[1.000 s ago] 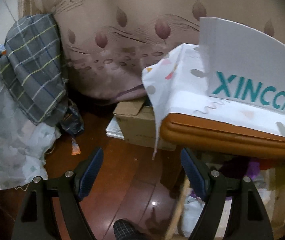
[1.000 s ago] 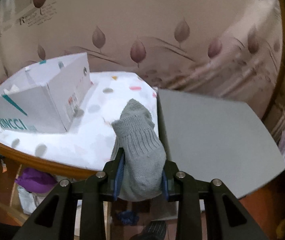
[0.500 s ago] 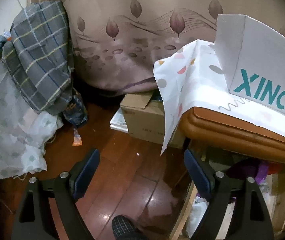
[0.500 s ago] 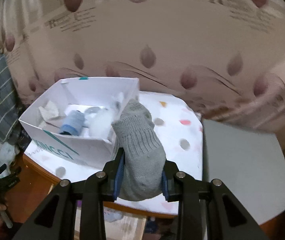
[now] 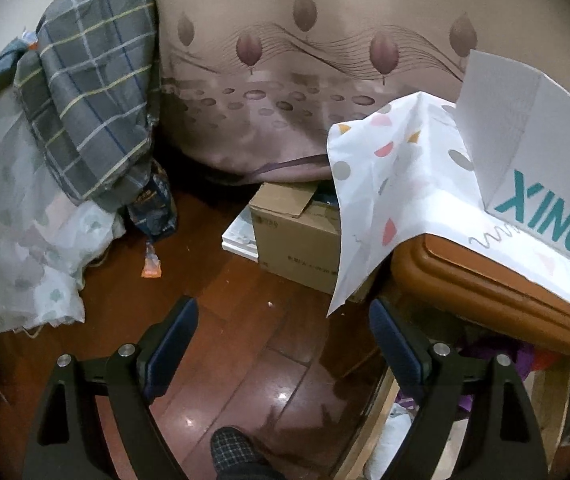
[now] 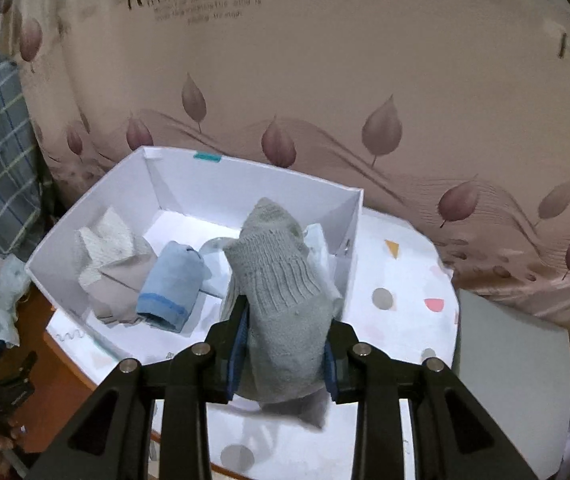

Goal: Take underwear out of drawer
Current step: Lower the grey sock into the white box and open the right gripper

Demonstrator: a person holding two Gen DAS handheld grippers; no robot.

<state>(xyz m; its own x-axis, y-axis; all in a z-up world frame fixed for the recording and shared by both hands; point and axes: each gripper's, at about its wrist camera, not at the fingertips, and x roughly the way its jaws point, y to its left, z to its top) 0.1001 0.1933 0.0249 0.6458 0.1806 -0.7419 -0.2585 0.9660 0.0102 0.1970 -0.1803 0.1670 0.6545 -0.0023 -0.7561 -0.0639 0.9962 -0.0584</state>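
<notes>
My right gripper (image 6: pixel 283 354) is shut on a grey knitted sock (image 6: pixel 281 296) and holds it above the near right part of a white cardboard box (image 6: pixel 245 176) that serves as the drawer. Inside the box lie a rolled light-blue garment (image 6: pixel 171 290), a beige folded garment (image 6: pixel 115 264) and some white fabric partly hidden behind the sock. My left gripper (image 5: pixel 281 344) is open and empty, low over the wooden floor, left of the table. The same box (image 5: pixel 525 132) shows at the right of the left wrist view.
The box stands on a table with a dotted white cloth (image 6: pixel 397 292) and an orange-brown edge (image 5: pixel 485 292). A grey sheet (image 6: pixel 513 364) lies at the table's right. A brown carton (image 5: pixel 297 236) sits on the floor; checked fabric (image 5: pixel 89 92) hangs at left. A patterned curtain is behind.
My right gripper has swung left with the sock, from over the grey sheet to over the box. My left gripper has shifted left and away from the table, still open.
</notes>
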